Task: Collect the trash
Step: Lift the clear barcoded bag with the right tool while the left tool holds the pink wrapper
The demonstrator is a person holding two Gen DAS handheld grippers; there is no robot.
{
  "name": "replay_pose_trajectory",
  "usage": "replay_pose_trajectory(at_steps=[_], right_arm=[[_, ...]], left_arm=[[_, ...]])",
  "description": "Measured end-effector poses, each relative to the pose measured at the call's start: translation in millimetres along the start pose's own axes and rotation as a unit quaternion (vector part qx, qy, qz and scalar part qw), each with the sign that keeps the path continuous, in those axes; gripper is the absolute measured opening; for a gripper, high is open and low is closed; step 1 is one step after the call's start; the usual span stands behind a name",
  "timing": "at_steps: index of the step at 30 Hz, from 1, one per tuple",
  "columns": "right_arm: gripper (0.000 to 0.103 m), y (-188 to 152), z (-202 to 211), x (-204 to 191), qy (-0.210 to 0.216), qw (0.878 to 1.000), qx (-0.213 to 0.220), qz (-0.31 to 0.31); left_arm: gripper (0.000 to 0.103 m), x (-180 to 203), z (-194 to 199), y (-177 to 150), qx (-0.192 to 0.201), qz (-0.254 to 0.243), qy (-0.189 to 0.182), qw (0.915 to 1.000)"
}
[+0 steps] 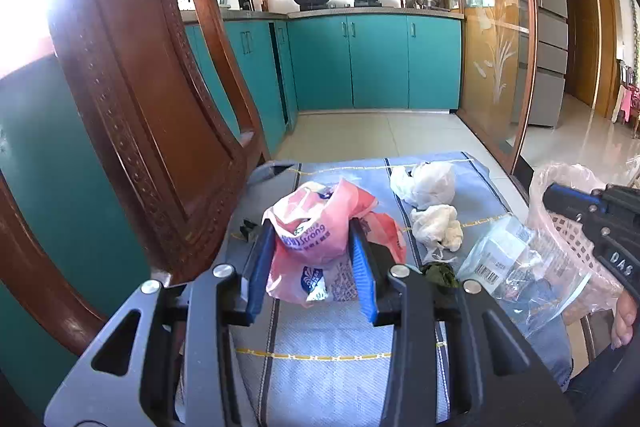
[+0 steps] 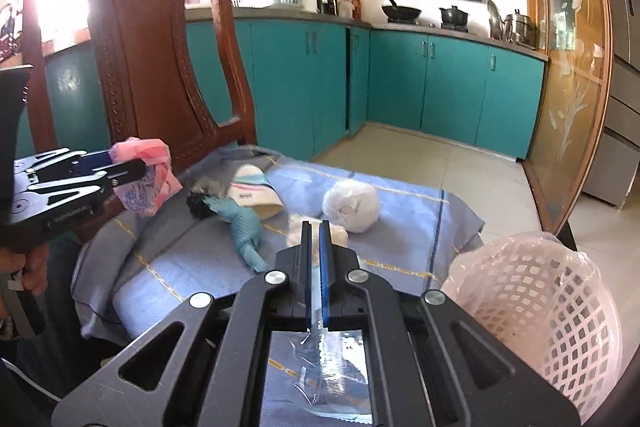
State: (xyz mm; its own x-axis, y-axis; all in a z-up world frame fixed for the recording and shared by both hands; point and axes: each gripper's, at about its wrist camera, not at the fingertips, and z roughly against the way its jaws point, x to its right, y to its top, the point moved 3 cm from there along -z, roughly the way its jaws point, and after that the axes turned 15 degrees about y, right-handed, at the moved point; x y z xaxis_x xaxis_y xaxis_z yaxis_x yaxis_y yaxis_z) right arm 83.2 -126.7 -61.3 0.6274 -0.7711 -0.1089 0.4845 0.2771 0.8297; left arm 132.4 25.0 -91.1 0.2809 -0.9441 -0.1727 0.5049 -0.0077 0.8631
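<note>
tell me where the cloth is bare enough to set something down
Bare cloth lies at the near left, bordered by the teal rag. Another bare strip runs past the white bag ball to the far edge. The middle is crowded: crumpled tissue, folded packet.

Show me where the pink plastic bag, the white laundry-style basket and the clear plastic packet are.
pink plastic bag (image 1: pixel 316 247): left wrist view, its printed middle between the fingers.
white basket (image 2: pixel 536 303): right wrist view, its lattice wall.
clear plastic packet (image 2: pixel 332 379): right wrist view, its crumpled middle.
</note>
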Motion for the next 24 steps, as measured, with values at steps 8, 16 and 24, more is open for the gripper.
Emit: replay_pose_trajectory(at_steps=[8,16,24], right_arm=[[0.073,-32,-40,8,-0.017,0.993,-0.119,-0.023],[0.070,-63,-75,11,-0.060,0.976,-0.210,-0.009],[0.026,-57,-71,-7,-0.027,0.981,-0.191,0.013]], left_arm=[[0.038,1,-5,-5,-0.011,-0.001,-0.009,0.9999],[0.039,3,-7,-11,-0.016,-0.003,-0.019,0.9997],[0.038,0,-5,-10,-0.013,-0.002,-0.017,0.9998]])
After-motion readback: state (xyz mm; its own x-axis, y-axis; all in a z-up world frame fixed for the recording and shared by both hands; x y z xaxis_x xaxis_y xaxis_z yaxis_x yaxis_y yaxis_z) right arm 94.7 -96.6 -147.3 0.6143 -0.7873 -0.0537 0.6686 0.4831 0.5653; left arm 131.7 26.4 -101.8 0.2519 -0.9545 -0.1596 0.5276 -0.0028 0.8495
